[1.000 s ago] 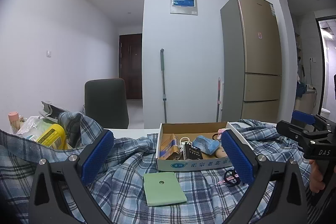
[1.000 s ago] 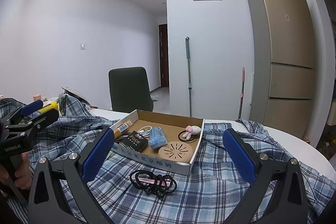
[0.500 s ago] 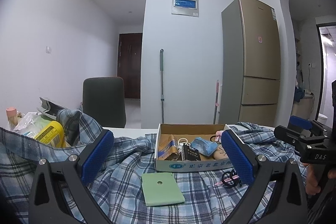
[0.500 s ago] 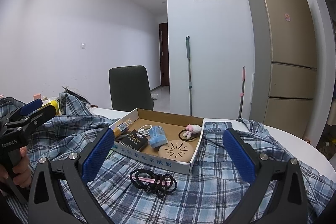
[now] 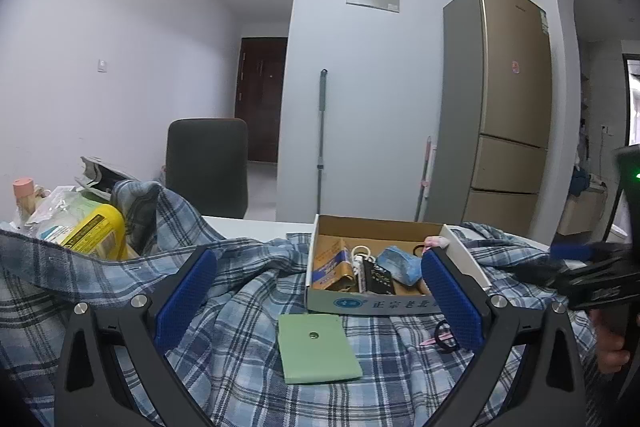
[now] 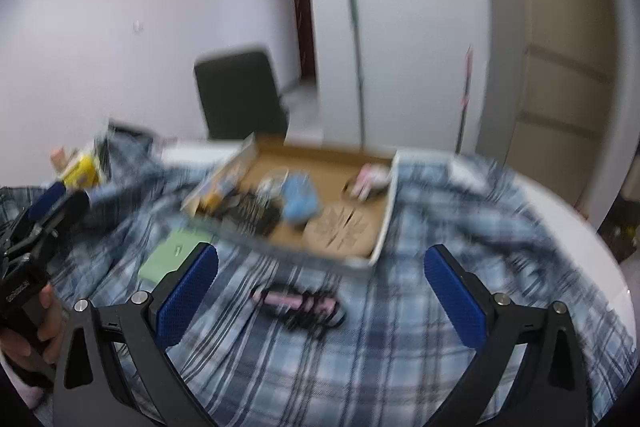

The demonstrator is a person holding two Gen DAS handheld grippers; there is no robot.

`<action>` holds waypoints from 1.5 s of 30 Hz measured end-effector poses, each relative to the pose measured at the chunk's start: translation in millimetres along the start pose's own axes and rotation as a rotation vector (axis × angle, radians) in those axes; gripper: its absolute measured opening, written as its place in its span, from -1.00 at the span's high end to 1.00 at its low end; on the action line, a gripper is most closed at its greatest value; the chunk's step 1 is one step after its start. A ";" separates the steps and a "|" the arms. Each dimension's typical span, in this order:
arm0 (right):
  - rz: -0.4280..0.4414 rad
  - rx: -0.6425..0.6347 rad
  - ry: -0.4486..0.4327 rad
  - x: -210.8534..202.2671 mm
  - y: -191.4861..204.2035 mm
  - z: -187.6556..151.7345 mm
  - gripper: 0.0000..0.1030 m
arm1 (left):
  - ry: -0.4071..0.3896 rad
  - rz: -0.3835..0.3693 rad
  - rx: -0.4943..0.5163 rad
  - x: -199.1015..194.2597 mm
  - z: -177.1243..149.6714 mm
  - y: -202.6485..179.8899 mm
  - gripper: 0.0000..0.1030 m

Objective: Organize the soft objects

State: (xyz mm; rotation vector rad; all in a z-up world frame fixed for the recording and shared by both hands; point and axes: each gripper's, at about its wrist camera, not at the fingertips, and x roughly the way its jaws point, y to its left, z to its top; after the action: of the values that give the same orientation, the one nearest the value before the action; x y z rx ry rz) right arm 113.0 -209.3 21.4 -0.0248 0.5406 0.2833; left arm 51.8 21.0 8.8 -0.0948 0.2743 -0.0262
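Observation:
A blue plaid shirt lies spread over the table, also in the right wrist view. On it stands a shallow cardboard box holding a blue pouch, a pink plush toy and small packets. A green pad and a bunch of black and pink hair ties lie on the shirt in front of the box. My left gripper is open and empty above the pad. My right gripper is open and empty above the hair ties.
A yellow packet, bags and a pink-capped bottle sit at the table's left. A dark chair stands behind the table. A fridge and a mop stand by the far wall. The right wrist view is blurred.
My right gripper has risen and tipped downward, so its view now looks down on the box and hair ties with blur. The left gripper has barely shifted.

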 end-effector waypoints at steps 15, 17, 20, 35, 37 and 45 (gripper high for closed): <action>0.014 0.015 0.407 97.2 22.4 -25.6 -1.00 | 0.045 0.007 0.012 6.1 -1.1 -1.9 -1.00; -0.008 -0.021 0.412 100.8 27.9 -28.0 -1.00 | 0.054 0.007 0.002 7.6 -1.4 -0.4 -1.00; -0.023 -0.064 0.436 107.3 35.2 -33.6 -1.00 | 0.058 0.015 -0.001 8.7 -1.5 1.6 -1.00; -0.015 -0.076 0.475 114.7 31.5 -43.5 0.33 | 0.060 0.010 -0.001 9.2 -1.4 1.1 -1.00; -0.031 -0.078 0.480 113.8 29.4 -43.4 0.45 | 0.058 0.009 -0.001 9.2 -1.3 0.6 -1.00; -0.039 -0.116 0.361 78.3 32.1 -28.6 0.81 | 0.053 0.006 0.000 8.3 -1.3 0.9 -1.00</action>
State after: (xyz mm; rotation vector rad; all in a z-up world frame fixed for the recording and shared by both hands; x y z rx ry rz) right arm 154.0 -161.0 -41.5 -0.2016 0.8810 0.2728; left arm 59.5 21.5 5.3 -0.0931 0.3281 -0.0229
